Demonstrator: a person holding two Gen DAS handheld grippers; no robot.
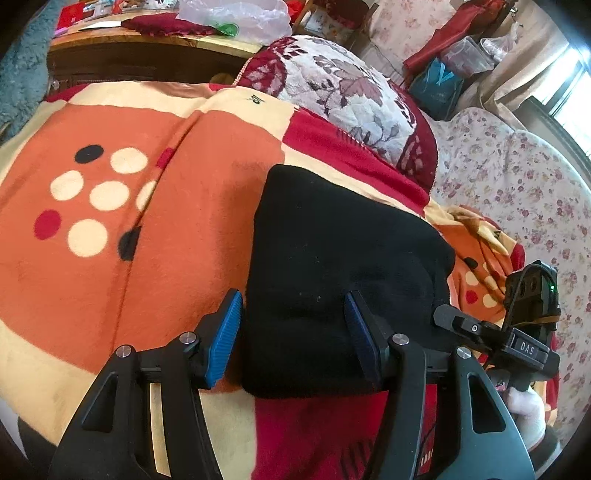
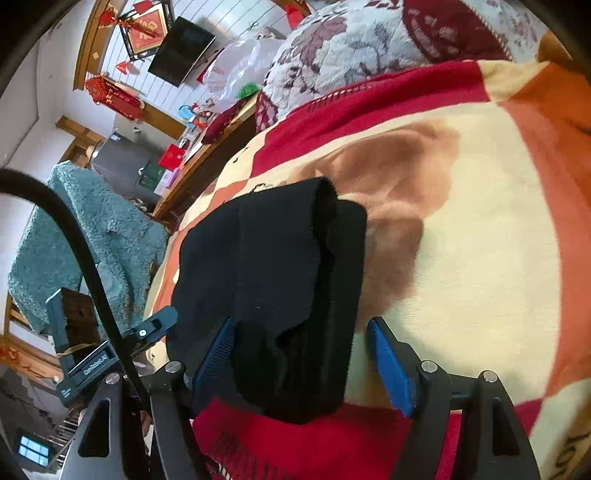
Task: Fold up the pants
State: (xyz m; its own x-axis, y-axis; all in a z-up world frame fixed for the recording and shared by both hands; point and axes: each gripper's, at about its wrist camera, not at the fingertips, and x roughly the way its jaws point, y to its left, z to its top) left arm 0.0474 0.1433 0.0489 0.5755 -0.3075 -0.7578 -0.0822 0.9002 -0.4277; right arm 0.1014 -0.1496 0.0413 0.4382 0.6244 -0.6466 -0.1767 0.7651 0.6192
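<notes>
Big fleece blanket (image 1: 155, 236) in orange, cream and red with dots covers the bed. Behind it sits a quilted pillow (image 1: 343, 92) with maroon leaf print, and a floral sheet (image 1: 517, 192) off to the side. Wooden table (image 1: 155, 48) behind holds a clear plastic bag (image 1: 243, 16). A fuzzy teal throw (image 2: 92, 236) is draped over something, maybe a chair. Red decorations (image 2: 110, 92) hang on the wall near a dark screen (image 2: 183, 50).
</notes>
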